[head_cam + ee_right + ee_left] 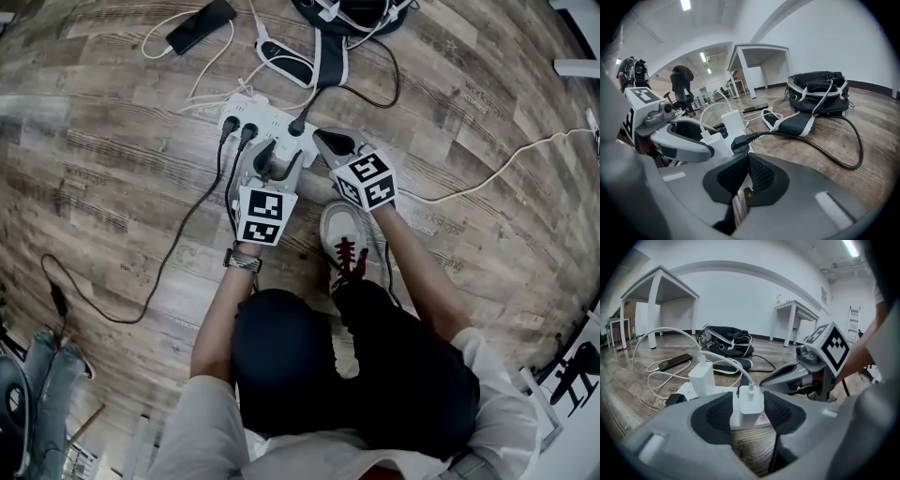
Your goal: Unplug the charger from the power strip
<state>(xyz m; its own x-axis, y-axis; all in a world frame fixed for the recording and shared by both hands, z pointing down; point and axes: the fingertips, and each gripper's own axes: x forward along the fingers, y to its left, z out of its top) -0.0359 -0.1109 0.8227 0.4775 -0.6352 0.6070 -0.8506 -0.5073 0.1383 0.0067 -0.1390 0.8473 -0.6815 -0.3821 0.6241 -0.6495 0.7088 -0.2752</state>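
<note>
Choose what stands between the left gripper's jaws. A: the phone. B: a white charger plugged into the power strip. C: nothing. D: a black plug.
B: the left gripper view shows the white charger, seated in the power strip, between the open jaws of the left gripper.

Power strip (272, 116) on floor (112, 141); charger (751, 401) plugged in, between left gripper (269, 161) jaws; phone (200, 25) behind.

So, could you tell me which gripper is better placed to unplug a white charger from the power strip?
Left. The left gripper has its fingers open on either side of a white charger, plugged into the power strip. The right gripper has its fingers shut, empty.
</note>
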